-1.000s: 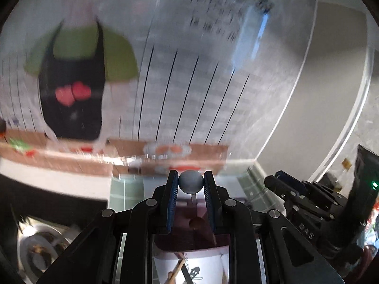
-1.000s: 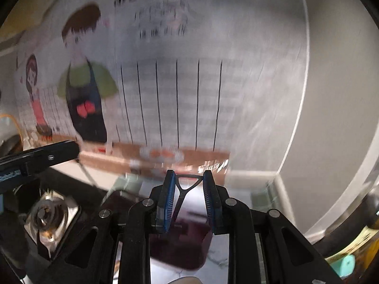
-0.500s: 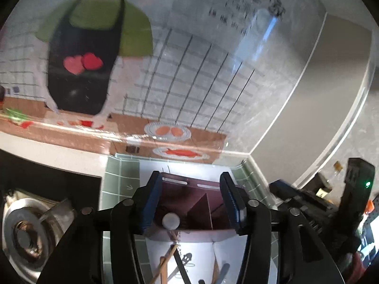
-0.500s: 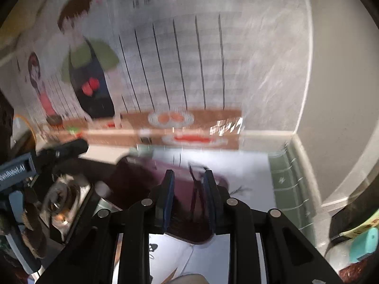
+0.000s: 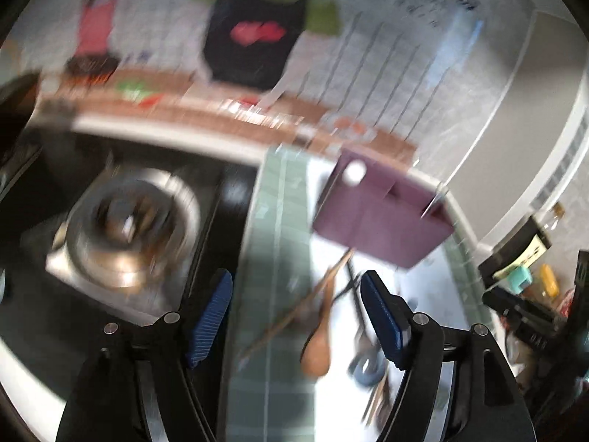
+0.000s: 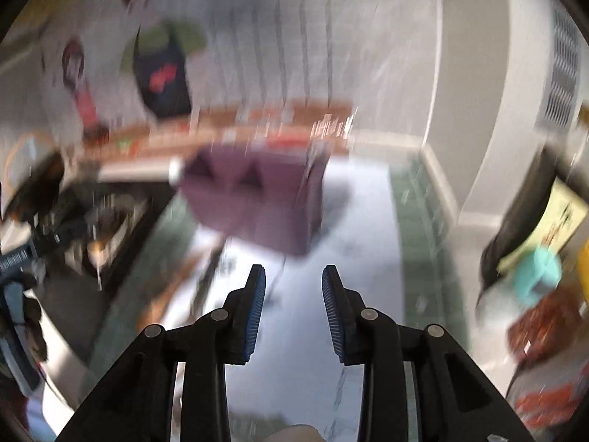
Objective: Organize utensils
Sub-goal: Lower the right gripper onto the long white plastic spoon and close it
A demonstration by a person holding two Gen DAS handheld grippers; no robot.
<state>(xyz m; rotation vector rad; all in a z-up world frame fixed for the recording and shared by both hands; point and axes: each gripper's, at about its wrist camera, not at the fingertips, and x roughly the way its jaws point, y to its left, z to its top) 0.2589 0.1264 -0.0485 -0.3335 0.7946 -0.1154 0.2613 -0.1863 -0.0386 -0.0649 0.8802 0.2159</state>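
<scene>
A purple utensil box [image 5: 383, 217] with compartments stands on the white mat near the back wall; a round white handle end [image 5: 354, 174] sticks out of its left corner. The same purple box [image 6: 257, 202] shows blurred in the right wrist view. In front of it lie loose utensils: a wooden spoon [image 5: 321, 335], thin wooden sticks, dark tongs and a grey ring-shaped tool [image 5: 366, 366]. My left gripper [image 5: 296, 296] hangs above these, jaws opening wide, nothing between them. My right gripper [image 6: 293, 287] is over the bare mat, jaws opening, nothing between them.
A black stove with a steel burner [image 5: 125, 235] lies to the left of the green-tiled mat border [image 5: 268, 258]. Jars, a teal lid [image 6: 535, 276] and packets crowd the right side. A wall poster stands behind the counter. Both views are motion-blurred.
Both grippers let go of their utensils over the purple box, opened, and swung down and back toward the loose utensils on the mat; the left one also swung left over the stove side.
</scene>
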